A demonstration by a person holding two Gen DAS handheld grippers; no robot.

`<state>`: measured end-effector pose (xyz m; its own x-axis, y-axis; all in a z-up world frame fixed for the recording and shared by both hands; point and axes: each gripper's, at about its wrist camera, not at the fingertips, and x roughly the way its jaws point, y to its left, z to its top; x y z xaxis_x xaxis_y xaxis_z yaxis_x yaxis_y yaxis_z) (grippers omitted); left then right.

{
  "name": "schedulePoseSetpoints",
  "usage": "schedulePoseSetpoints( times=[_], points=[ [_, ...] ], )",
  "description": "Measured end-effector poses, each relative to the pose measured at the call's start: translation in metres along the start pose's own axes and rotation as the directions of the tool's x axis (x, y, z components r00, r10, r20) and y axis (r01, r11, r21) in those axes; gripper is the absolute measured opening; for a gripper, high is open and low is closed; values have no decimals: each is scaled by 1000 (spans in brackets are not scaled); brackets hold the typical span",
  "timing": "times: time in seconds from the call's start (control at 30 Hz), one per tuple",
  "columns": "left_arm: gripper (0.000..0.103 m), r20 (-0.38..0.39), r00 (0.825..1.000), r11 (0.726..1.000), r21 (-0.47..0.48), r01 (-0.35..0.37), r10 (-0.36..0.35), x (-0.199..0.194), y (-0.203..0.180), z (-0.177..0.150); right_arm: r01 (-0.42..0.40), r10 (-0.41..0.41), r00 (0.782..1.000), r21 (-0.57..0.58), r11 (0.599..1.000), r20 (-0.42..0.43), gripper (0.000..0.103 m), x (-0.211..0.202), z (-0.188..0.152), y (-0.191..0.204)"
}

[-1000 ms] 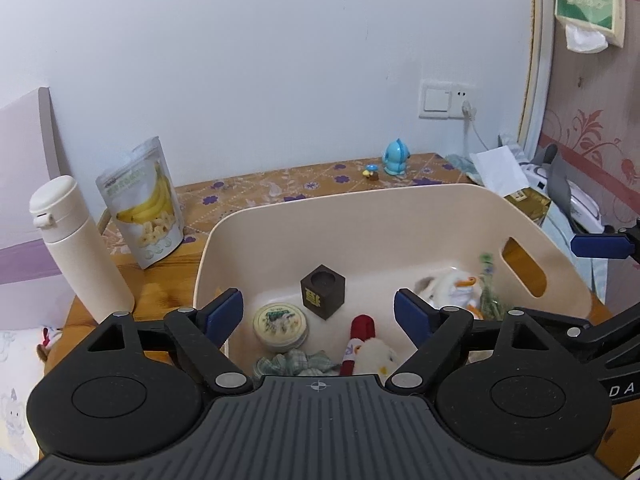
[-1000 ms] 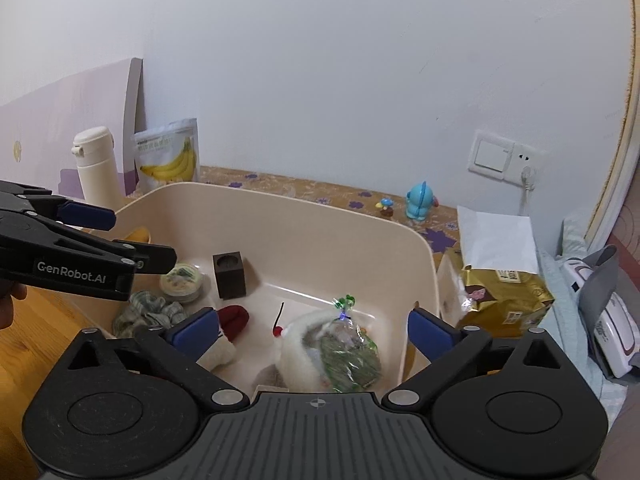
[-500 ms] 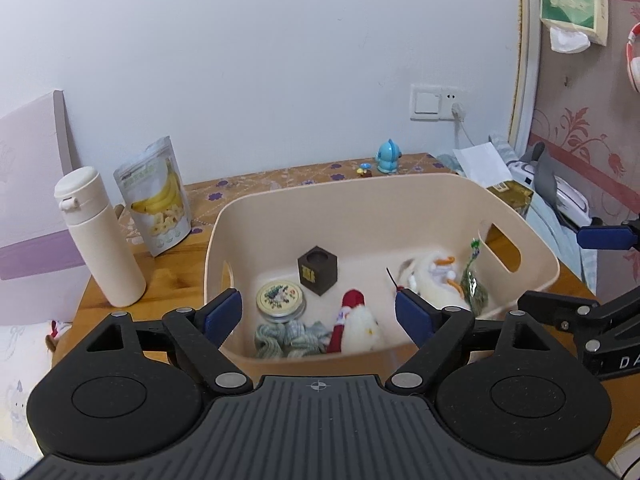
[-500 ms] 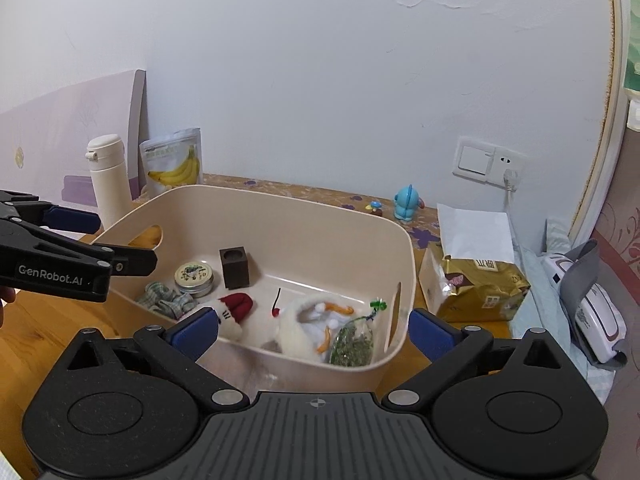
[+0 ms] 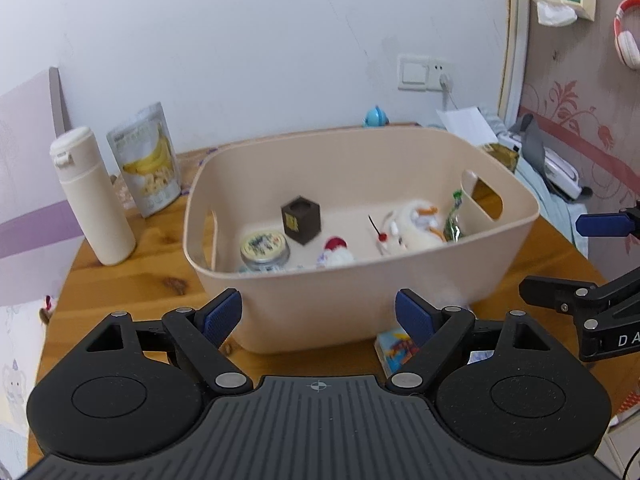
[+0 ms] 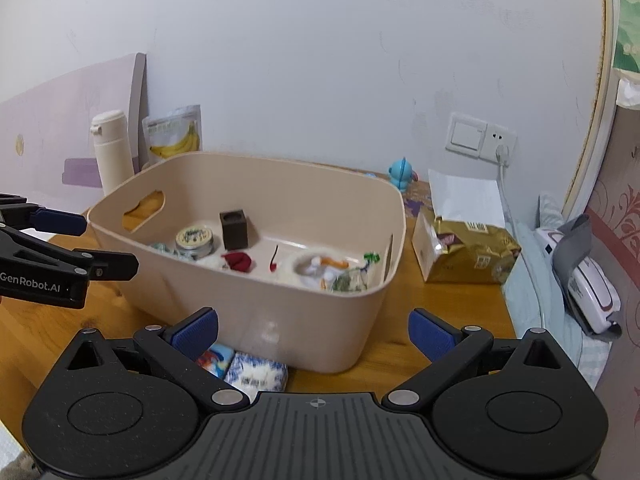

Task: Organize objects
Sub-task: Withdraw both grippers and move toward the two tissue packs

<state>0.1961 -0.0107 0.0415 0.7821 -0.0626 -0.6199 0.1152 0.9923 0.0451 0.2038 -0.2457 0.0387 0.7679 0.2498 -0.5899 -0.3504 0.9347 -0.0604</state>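
The left tool (image 5: 318,316) hangs with its blue pads wide apart, holding nothing, in front of the near wall of the tub (image 5: 360,304); the right tool (image 6: 314,332) is likewise spread and empty, facing the tub's (image 6: 304,320) near corner. The tub is a beige plastic bin with rounded corners and a handle slot in each short end, standing on the wooden bench (image 5: 120,280). Inside it lie a round tin (image 5: 265,248) with a printed lid, a dark brown cube (image 5: 301,219) with a round hole on top, a small red-capped toy (image 5: 336,250), a white plush duck (image 5: 414,226) with an orange bill, and a small green packet (image 5: 454,220) against the right end wall — all loose on the floor of the tub, beyond both tools. Outside, just under the right tool's left finger, two small packets (image 6: 240,366) lie on the bench (image 6: 440,312) touching the tub's near wall. A cream bottle (image 5: 94,196) and a banana snack bag (image 5: 148,160) stand left of the tub, well apart from the tools.
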Motion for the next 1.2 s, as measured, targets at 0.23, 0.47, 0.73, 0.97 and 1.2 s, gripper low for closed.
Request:
schedulePoseSetpoints(
  times=[0.23,0.47,0.73,0.97,1.2],
  points=[
    [86,-53,998,1000,-16,24,-25,10,-8,-18,0,0,999,14,1000,-46,103,5,-20,-2],
    [86,-106,993,998,-28,54,-57,24,-15,-29,-7,8,995,14,1000,-96,103,15,-40,-1],
    [86,-147,985,995,-36,91,-95,42,-32,-37,0,3,988,22,1000,-154,103,31,-58,-2],
    [85,-180,974,990,-69,126,-137,58,-37,-40,8,-2,982,29,1000,-191,103,45,-68,-5],
    [86,-200,969,988,-80,131,-144,69,-39,-41,-2,7,978,28,1000,-210,103,53,-70,-2]
  ],
)
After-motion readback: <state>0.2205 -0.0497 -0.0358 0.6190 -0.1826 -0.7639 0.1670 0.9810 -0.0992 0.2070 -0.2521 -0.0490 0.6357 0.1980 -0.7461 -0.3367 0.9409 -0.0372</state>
